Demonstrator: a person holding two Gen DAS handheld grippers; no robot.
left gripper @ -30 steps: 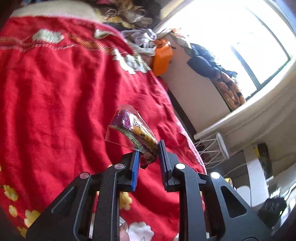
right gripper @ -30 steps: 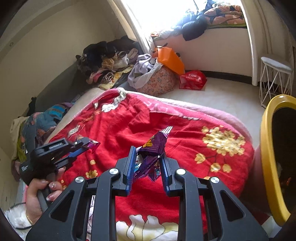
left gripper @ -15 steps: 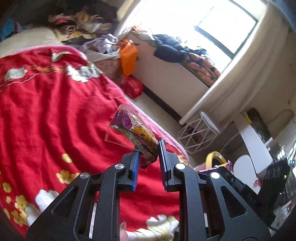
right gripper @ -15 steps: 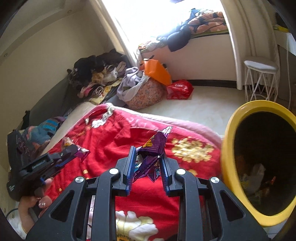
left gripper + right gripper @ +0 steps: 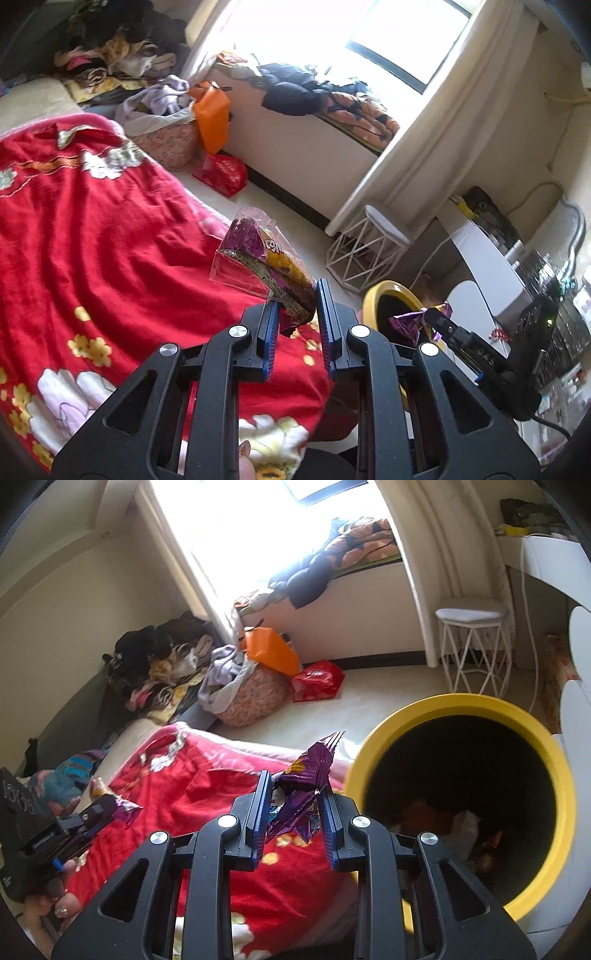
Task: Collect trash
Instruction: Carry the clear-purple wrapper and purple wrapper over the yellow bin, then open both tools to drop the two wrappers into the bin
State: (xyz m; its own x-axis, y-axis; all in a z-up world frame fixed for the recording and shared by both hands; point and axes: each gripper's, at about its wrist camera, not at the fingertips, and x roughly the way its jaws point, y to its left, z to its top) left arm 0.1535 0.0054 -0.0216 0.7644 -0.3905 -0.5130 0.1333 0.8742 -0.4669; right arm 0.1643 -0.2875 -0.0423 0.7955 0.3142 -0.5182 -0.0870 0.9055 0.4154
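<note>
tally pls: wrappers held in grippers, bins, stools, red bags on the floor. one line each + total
Snack wrappers held in grippers: 2, the clear purple-and-yellow wrapper in the left gripper and the crumpled purple wrapper in the right gripper
Yellow-rimmed bin: 1
White wire stool: 1
Red bag on the floor: 1
Total: 5

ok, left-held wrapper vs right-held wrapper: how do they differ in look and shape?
The left gripper's snack bag is partly clear plastic with purple and yellow print; the right gripper's foil wrapper is opaque, shiny purple. The snack bag keeps a smooth, puffed wedge shape; the foil wrapper is crumpled and creased. Shared: each is pinched between blue pads and sticks up past the fingertips, near the yellow bin.
</note>
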